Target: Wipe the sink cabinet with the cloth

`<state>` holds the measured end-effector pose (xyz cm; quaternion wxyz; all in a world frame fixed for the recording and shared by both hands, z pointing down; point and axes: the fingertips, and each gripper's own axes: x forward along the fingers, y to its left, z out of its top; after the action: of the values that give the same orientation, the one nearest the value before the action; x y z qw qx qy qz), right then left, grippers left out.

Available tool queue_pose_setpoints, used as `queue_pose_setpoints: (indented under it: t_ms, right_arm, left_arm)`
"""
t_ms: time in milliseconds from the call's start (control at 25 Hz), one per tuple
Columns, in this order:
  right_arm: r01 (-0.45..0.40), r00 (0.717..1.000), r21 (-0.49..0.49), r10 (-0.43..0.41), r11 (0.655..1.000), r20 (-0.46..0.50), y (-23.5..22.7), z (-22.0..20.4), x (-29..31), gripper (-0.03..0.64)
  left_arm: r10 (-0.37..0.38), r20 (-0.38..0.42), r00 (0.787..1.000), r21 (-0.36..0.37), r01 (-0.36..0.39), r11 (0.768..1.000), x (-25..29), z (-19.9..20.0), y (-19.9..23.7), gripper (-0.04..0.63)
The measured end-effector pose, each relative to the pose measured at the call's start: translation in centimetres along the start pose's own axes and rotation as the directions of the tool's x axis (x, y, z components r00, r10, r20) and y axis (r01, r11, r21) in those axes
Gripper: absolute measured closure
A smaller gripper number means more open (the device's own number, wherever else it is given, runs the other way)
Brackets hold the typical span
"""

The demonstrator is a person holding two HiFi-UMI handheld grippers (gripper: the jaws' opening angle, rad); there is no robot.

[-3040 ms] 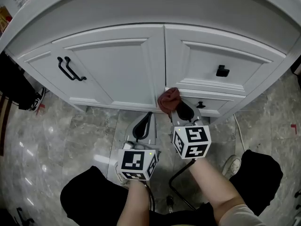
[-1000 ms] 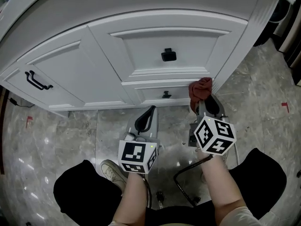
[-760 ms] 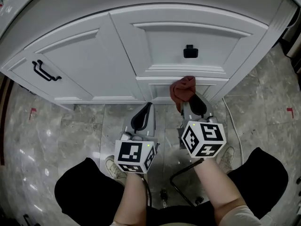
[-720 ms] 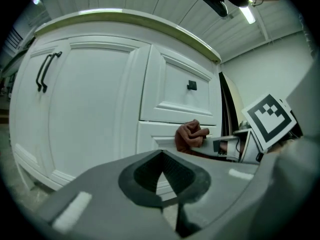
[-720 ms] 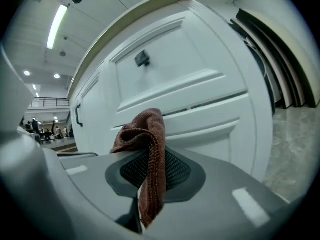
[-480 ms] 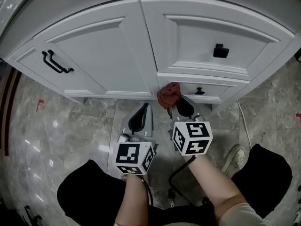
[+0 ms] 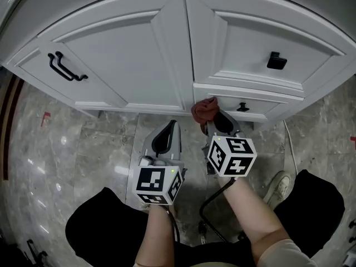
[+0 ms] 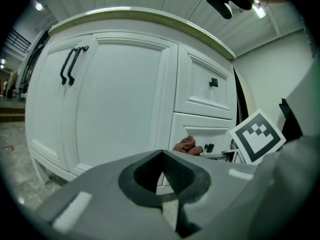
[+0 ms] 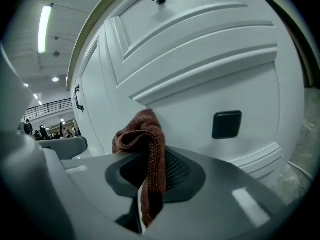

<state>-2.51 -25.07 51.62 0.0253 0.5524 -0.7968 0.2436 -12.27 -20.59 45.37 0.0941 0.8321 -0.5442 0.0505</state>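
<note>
Sink cabinet [image 7: 128, 60], white, fills the upper head view. Twin black door handles [image 7: 67, 67] sit far left, grey marble floor [image 7: 67, 149] below. Left claw [image 7: 168, 132] is closed tight on nothing and hangs clear of the door's base. Right claw [image 7: 214, 120] is clamped on the brown cloth [image 7: 204, 109], which is bunched at the lower drawer's left end, near its small knob [image 7: 242, 107]. Only the right gripper view shows us a strand hanging between the jaws. Only the head view shows our shoe [image 7: 276, 185].
</note>
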Motion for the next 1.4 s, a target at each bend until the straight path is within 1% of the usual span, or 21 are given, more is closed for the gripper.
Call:
queue_pose_setpoints:
  t_ms: [200, 400, 520, 640, 760, 840, 1000, 1160, 1400]
  right_arm:
    - [0.093, 0.996, 0.097, -0.093, 0.991, -0.004, -3.9, -0.1, -1.1, 0.529]
    - [0.104, 0.994, 0.145, -0.106, 0.984, 0.007, -5.4, 0.6, -2.5, 0.529]
    - [0.083, 0.997, 0.135, -0.082, 0.987, -0.008, -5.4, 0.8, -3.5, 0.528]
    - [0.082, 0.997, 0.079, -0.082, 0.993, -0.003, -5.6, 1.2, -5.0, 0.528]
    - [0.119, 0.992, 0.013, -0.119, 0.993, 0.032, -6.9, 2.2, -6.6, 0.528]
    - [0.157, 0.986, 0.0, -0.156, 0.988, 0.049, -8.5, 2.7, -7.5, 0.528]
    - [0.172, 0.985, 0.026, -0.172, 0.985, 0.031, -10.6, 2.6, -7.6, 0.529]
    - [0.172, 0.984, 0.039, -0.173, 0.984, 0.035, -11.3, 2.6, -7.2, 0.529]
    - [0.253, 0.964, 0.109, -0.26, 0.961, 0.051, -15.5, 3.4, -8.7, 0.529]
  left_arm:
    - [-0.039, -0.016, 0.999, 0.007, 0.039, 0.999, 0.9, -0.5, -1.7, 0.595]
    - [-0.059, -0.016, 0.998, 0.009, 0.059, 0.998, 1.7, -0.4, -3.0, 0.595]
    - [-0.081, -0.01, 0.997, 0.011, 0.081, 0.997, 2.4, -0.1, -4.3, 0.595]
    - [-0.123, -0.01, 0.992, 0.021, 0.123, 0.992, 3.2, 0.0, -6.5, 0.595]
    - [-0.158, -0.011, 0.987, 0.039, 0.158, 0.987, 3.8, 0.1, -8.5, 0.595]
    - [-0.176, -0.014, 0.984, 0.044, 0.176, 0.983, 4.2, 0.0, -9.6, 0.595]
    - [-0.194, -0.027, 0.981, 0.053, 0.196, 0.979, 4.7, -0.4, -10.8, 0.595]
    - [-0.186, -0.032, 0.982, 0.056, 0.188, 0.981, 5.1, -0.3, -10.9, 0.595]
    - [-0.187, -0.036, 0.982, 0.053, 0.188, 0.981, 6.0, -0.6, -11.4, 0.595]
